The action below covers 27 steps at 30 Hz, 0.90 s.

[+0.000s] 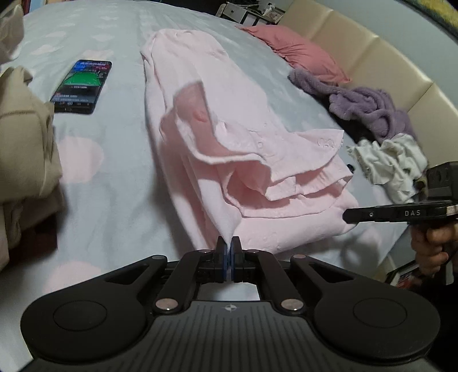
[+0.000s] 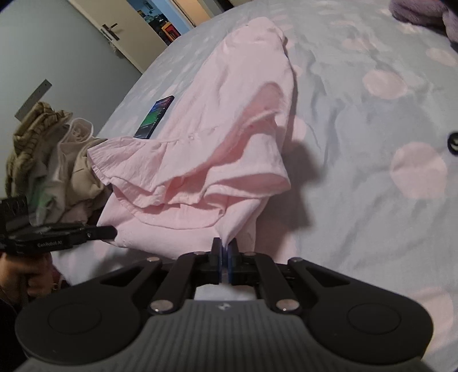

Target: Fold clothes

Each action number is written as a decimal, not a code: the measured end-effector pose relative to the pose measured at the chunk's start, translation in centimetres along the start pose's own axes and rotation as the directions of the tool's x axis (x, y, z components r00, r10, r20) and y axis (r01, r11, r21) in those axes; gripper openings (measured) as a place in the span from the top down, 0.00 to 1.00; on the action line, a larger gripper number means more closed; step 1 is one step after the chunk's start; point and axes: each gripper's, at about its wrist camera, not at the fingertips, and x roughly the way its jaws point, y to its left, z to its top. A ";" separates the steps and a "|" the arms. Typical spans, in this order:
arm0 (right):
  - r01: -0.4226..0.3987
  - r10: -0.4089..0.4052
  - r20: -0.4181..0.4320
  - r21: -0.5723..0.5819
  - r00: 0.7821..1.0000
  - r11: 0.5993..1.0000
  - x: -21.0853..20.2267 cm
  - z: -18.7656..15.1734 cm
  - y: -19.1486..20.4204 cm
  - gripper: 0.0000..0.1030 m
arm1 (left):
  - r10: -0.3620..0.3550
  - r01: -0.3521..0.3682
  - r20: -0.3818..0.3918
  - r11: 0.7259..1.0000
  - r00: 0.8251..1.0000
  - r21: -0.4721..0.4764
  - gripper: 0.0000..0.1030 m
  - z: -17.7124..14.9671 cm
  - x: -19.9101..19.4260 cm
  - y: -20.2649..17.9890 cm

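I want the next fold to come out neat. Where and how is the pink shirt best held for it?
Hold the pink shirt by its two near corners, from the near edge of the bed, as now: the left tool and right tool are each shut on a pinched point of hem. The shirt lies lengthwise away from them, so lifting both corners probably carries the near half over evenly.

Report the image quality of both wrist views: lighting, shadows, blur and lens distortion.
Left wrist view: dim, soft indoor light; strong fisheye bends the bed edge and headboard; the lifted pink shirt is slightly motion-blurred; the phone screen glows. Right wrist view: same curvature; the pink shirt throws a dark shadow onto the sheet at its right; background door is soft.
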 end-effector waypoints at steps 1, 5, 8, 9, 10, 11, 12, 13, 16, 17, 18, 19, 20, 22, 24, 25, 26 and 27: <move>-0.004 0.004 -0.005 0.011 1.000 1.000 -0.5 -0.3 -0.1 0.96 | -0.011 0.011 -0.009 1.000 1.000 0.002 1.00 -0.4 -0.1 -0.4; -0.028 0.030 -0.048 0.056 0.998 0.998 -2.8 -1.8 -1.0 0.96 | -0.062 0.062 -0.044 0.998 0.997 -0.003 1.00 -2.2 -1.0 -1.5; -0.040 0.043 -0.089 0.036 0.995 0.999 -4.6 -3.4 -1.1 0.96 | -0.102 0.100 -0.070 0.995 0.992 -0.024 1.00 -4.3 -1.5 -2.5; -0.032 0.034 -0.095 0.021 0.995 0.999 -4.8 -3.7 -1.0 0.96 | -0.112 0.110 -0.082 0.994 0.990 -0.029 1.00 -5.1 -1.6 -2.9; -0.018 0.018 -0.096 -0.001 0.995 1.000 -4.9 -3.8 -1.0 0.96 | -0.110 0.109 -0.086 0.994 0.990 -0.015 1.00 -5.5 -1.7 -3.3; -0.004 0.002 -0.097 -0.023 0.995 1.000 -4.9 -4.0 -0.9 0.96 | -0.096 0.098 -0.083 0.995 0.992 0.018 1.00 -5.6 -1.7 -3.6; 0.010 -0.014 -0.097 -0.045 0.995 0.999 -4.9 -4.1 -0.9 0.96 | -0.083 0.087 -0.079 0.995 0.993 0.050 1.00 -5.7 -1.8 -3.9; 0.024 -0.031 -0.097 -0.067 0.995 0.997 -5.0 -4.3 -0.8 0.96 | -0.070 0.076 -0.075 0.994 0.995 0.083 1.00 -5.9 -1.8 -4.3; 0.066 -0.079 -0.095 -0.133 0.992 0.989 -5.1 -4.7 -0.7 0.85 | -0.031 0.041 -0.061 0.983 0.998 0.179 0.98 -6.2 -1.9 -5.2; 0.080 -0.095 -0.094 -0.155 0.991 0.985 -5.1 -4.8 -0.6 0.75 | -0.018 0.029 -0.056 0.977 0.998 0.211 0.96 -6.3 -2.0 -5.6; 0.093 -0.111 -0.092 -0.177 0.990 0.980 -5.2 -5.0 -0.6 0.67 | -0.005 0.017 -0.050 0.970 0.999 0.242 0.94 -6.4 -2.0 -5.9; 0.107 -0.127 -0.090 -0.198 0.988 0.974 -5.2 -5.1 -0.5 0.56 | 0.007 0.005 -0.043 0.962 0.999 0.273 0.91 -6.5 -2.0 -6.2; 0.121 -0.143 -0.088 -0.220 0.986 0.968 -5.2 -5.3 -0.4 0.52 | 0.019 -0.007 -0.037 0.953 0.999 0.304 0.88 -6.6 -2.1 -6.6; 0.150 -0.174 -0.064 -0.277 0.983 0.949 -5.4 -5.3 -0.2 0.52 | 0.043 -0.032 -0.022 0.931 0.999 0.364 0.84 -6.8 -2.1 -7.2; 0.187 -0.201 0.000 -0.361 0.980 0.914 -5.9 -4.9 0.5 0.50 | 0.065 -0.057 -0.006 0.905 0.998 0.422 0.82 -7.1 -2.2 -7.9; 0.204 -0.211 0.033 -0.433 0.977 0.878 -6.0 -4.9 1.2 0.49 | 0.076 -0.069 0.003 0.890 0.997 0.451 0.82 -7.2 -2.2 -8.2; 0.219 -0.217 0.066 -0.517 0.974 0.827 -6.0 -5.1 2.3 0.45 | 0.087 -0.082 0.012 0.874 0.996 0.478 0.82 -7.3 -2.3 -8.5; 0.219 -0.209 0.086 -0.595 0.974 0.774 -6.0 -5.4 3.2 0.43 | 0.097 -0.094 0.021 0.858 0.995 0.506 0.82 -7.4 -2.3 -8.9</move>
